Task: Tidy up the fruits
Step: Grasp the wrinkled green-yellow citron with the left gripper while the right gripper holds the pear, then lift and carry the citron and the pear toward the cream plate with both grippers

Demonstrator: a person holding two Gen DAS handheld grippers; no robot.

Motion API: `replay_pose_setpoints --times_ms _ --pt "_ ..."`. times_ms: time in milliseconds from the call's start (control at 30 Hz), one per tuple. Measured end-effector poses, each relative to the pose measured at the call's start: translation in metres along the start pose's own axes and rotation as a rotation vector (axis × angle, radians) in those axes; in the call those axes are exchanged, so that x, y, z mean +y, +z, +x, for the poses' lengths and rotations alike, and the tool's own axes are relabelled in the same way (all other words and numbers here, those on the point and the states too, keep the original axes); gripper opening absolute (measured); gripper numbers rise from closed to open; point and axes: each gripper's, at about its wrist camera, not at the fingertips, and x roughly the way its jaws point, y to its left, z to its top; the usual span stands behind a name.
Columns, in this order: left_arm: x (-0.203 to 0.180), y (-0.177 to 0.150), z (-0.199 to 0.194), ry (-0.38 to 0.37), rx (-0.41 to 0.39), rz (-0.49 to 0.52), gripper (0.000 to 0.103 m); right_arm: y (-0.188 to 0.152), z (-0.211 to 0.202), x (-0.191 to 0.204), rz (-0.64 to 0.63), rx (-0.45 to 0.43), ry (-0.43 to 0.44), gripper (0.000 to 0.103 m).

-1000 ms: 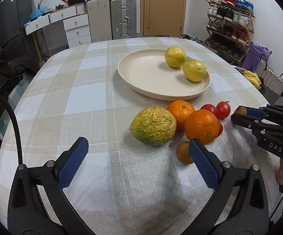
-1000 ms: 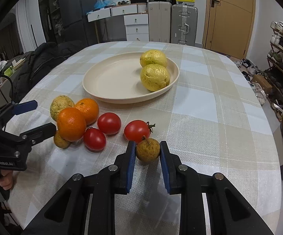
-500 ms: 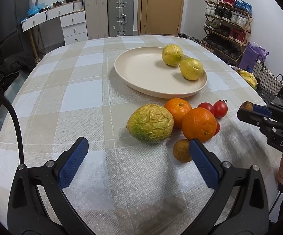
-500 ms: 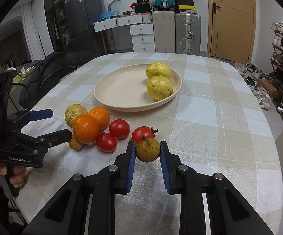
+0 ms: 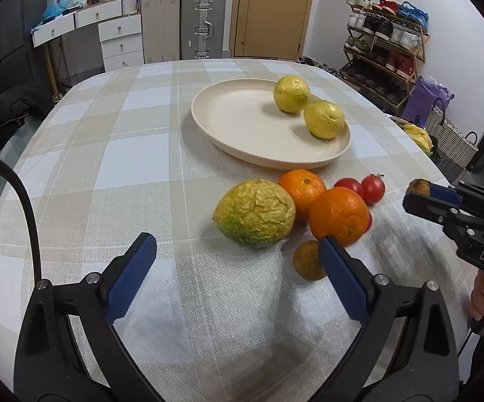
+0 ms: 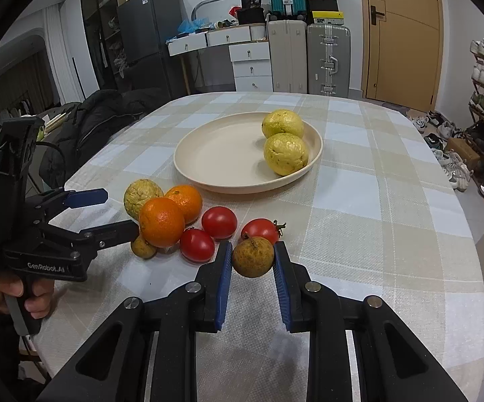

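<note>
My right gripper [image 6: 252, 257] is shut on a small brown fruit [image 6: 252, 256] and holds it above the checked tablecloth, near the tomatoes [image 6: 219, 222]. It also shows in the left wrist view [image 5: 418, 188]. My left gripper [image 5: 238, 254] is open and empty, just short of a wrinkled yellow-green fruit [image 5: 254, 212], two oranges [image 5: 338, 216] and a second small brown fruit [image 5: 308, 260]. A cream plate [image 5: 235, 127] farther back holds two yellow fruits [image 5: 324, 119].
The round table's edge [image 6: 456, 335] falls away close on the right. A dark jacket [image 6: 101, 117] lies on a chair at the left. Suitcases, drawers, a door and a shoe rack [image 5: 386, 47] stand behind the table.
My right gripper has lifted the small brown fruit off the cloth and risen with it. My left gripper has stayed open and shifted only slightly.
</note>
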Motion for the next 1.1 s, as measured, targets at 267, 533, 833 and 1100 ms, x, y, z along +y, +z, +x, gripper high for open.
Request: replay_pose_setpoints --times_ms 267,533,833,1100 --pt "0.000 0.009 0.013 0.005 0.028 0.022 0.078 0.000 -0.003 -0.003 0.013 -0.004 0.003 0.025" --pt "-0.009 0.010 0.015 -0.060 0.028 0.057 0.049 0.001 -0.003 -0.003 0.012 -0.005 0.010 0.025" --pt "-0.012 0.008 0.005 -0.054 -0.021 0.073 0.048 0.000 -0.001 0.000 0.005 -0.001 0.015 0.025" --pt "-0.010 0.007 -0.006 -0.051 -0.056 0.067 0.048 -0.001 -0.002 0.002 -0.001 -0.005 0.015 0.025"
